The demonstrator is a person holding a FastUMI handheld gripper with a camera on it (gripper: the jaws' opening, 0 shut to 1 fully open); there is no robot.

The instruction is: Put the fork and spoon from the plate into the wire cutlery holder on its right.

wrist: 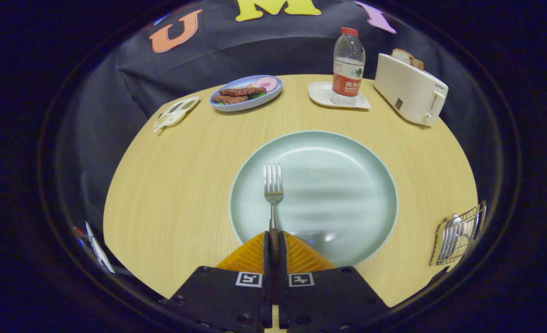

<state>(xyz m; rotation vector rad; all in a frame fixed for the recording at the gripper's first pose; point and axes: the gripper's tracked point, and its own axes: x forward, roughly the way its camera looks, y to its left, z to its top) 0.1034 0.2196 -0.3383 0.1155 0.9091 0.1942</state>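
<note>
- Gripper view: the gripper (273, 240) has its two fingers (248, 256) pressed together on the handle of the fork (273, 185), so the fork is gripped between them.
- The fork points straight ahead of the fingers, with its tines up and forward, over the near left part of the plate (347, 152). Whether the fork is lifted or touches the plate, one cannot tell.
- The plate is large, round and pale green, and it lies in the middle of the wooden bench (171, 185).
- On the near part of the plate, just to the right of the fingers, there is a soft shiny shape; it is not clear what it is.
- The wire cutlery holder (461, 233) stands to the right of the plate, near the edge of the bench. Something of metal is seen inside it, but it is too small to name.
- Beyond the plate, on the far right, stands a white toaster (410, 90) with bread in its slot.
- Left of the toaster, a water bottle (347, 64) with a red cap stands upright on a small white tray (322, 95).
- Beyond the plate on the left, a blue oval dish (243, 104) holds pieces of food.
- Further left of this dish, at the edge of the bench, lies a small packet (175, 112).
</note>
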